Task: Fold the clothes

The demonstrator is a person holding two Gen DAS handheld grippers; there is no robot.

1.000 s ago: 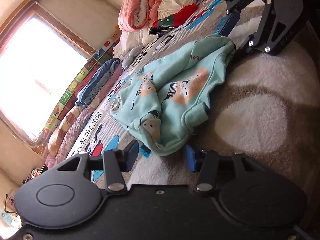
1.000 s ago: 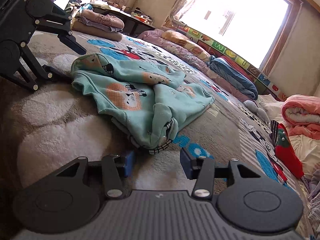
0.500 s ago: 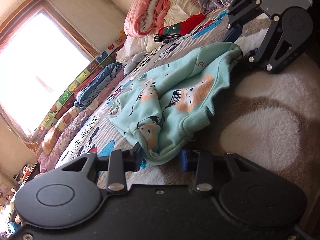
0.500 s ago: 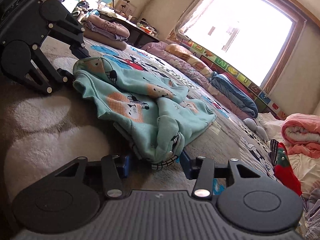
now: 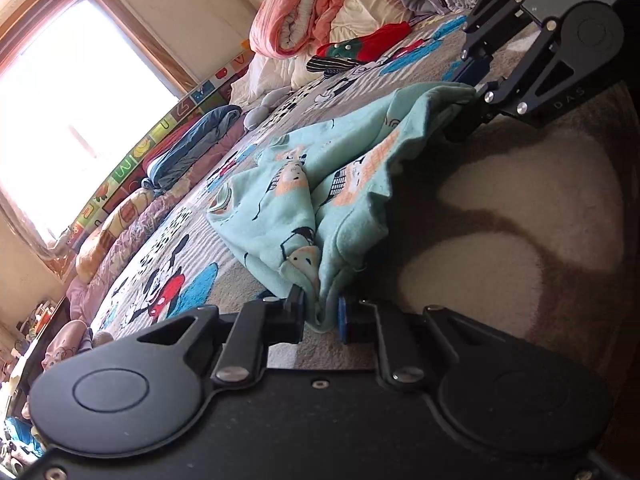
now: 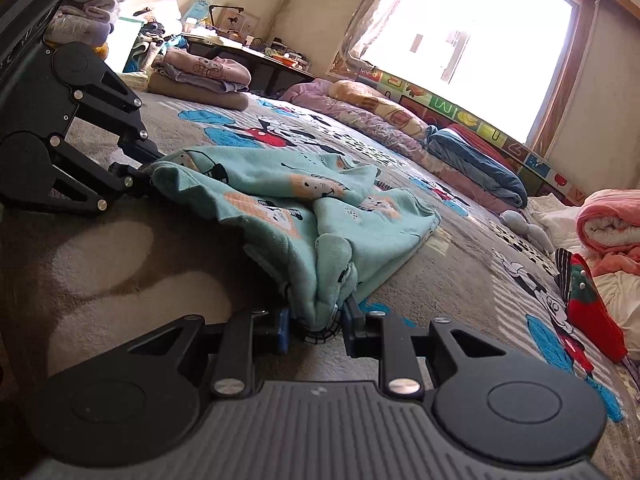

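Figure: both wrist views, fold in preparation. The mint-green printed fleece sweatshirt (image 5: pixel 320 184) lies rumpled near the middle of the bed, on a grey plush cartoon-print bedspread (image 5: pixel 168 280). Your left gripper (image 5: pixel 322 316) is closing, with a bunched corner of the sweatshirt between its narrow jaws and pressed by the pads. Your right gripper (image 6: pixel 316 326) is closing too; a thick wad of fabric with a checked rib edge sits between its jaws, which stand somewhat wider and appear to touch the cloth on both sides.

Handling, as a judgement: the garment looks light, soft and limp, not fragile and not slippery. It will sag and drape between your two holds and offers no stiffness to steer by. Take hold at hem corners or seams, where layers are thick; a bunched wad may hide extra layers, so expect the cloth to open unevenly when raised.

Surroundings: the bedspread is deep-piled and may drag on the fleece. A bright wooden-framed window (image 6: pixel 472 36) fills one wall; rolled quilts (image 6: pixel 472 168) line the bed's far edge; folded pale garments (image 6: pixel 200 80) are stacked behind.
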